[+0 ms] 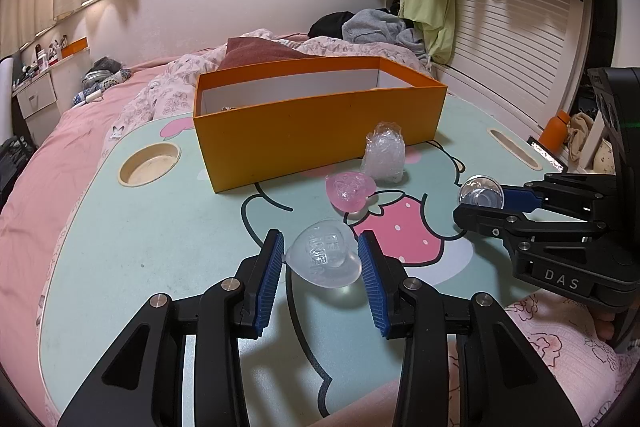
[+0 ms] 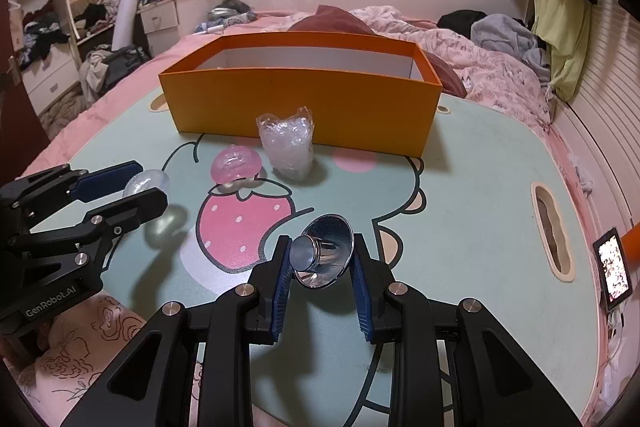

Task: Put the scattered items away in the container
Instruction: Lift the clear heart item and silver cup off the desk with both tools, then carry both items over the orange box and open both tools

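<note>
With a clear heart-shaped piece (image 1: 323, 254) pinched in the left gripper (image 1: 322, 263) and a shiny metal cone (image 2: 323, 251) clamped in the right gripper (image 2: 320, 261), both held short of the orange box (image 1: 316, 135), either smooth item could be dropped through slipping.

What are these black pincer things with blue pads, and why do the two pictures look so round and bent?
They are hand-held grabbing tools; a person carries one in each hand. Each carries a wide-angle camera looking along its own fingers, hence the bending. The left gripper is closed on a clear heart-shaped piece. The right gripper is closed on a shiny cup-shaped piece. On the lap table lie a pink heart piece and a bubble-wrap bundle, before the orange box.
</note>
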### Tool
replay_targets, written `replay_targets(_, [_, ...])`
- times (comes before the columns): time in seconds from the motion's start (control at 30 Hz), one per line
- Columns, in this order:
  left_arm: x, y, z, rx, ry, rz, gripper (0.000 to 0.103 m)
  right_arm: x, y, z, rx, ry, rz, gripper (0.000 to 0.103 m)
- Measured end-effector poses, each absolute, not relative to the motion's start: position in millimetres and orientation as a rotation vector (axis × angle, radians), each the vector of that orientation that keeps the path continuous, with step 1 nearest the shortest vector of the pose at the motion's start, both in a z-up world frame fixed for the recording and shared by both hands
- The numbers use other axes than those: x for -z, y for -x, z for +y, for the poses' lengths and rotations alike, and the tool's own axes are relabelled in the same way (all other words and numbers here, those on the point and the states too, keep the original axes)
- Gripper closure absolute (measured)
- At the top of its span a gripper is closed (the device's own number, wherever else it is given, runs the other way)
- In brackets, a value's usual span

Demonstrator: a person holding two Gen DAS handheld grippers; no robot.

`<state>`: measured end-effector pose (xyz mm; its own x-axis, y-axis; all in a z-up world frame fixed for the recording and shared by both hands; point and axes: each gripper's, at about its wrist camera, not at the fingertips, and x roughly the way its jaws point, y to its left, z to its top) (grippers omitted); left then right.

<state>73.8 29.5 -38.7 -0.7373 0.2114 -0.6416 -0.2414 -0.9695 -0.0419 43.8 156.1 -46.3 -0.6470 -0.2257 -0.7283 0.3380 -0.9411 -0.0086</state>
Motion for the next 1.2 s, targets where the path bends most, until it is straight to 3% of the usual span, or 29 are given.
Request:
replay_targets(0.8, [36, -64, 29, -2.725, 1.035, 0.061, 0.063, 40, -37, 164, 2.609, -1.125, 0.155, 0.076])
replay_targets(1.03, [-8, -29, 19, -2.714, 1.027, 0.0, 0.063, 8, -18, 169, 2.637, -1.058, 0.071, 0.076])
replay_targets(1.2, [-54, 16, 15, -2.792, 0.972, 0.066, 0.063, -33, 24, 162, 2.688, -0.989, 0.086, 0.076])
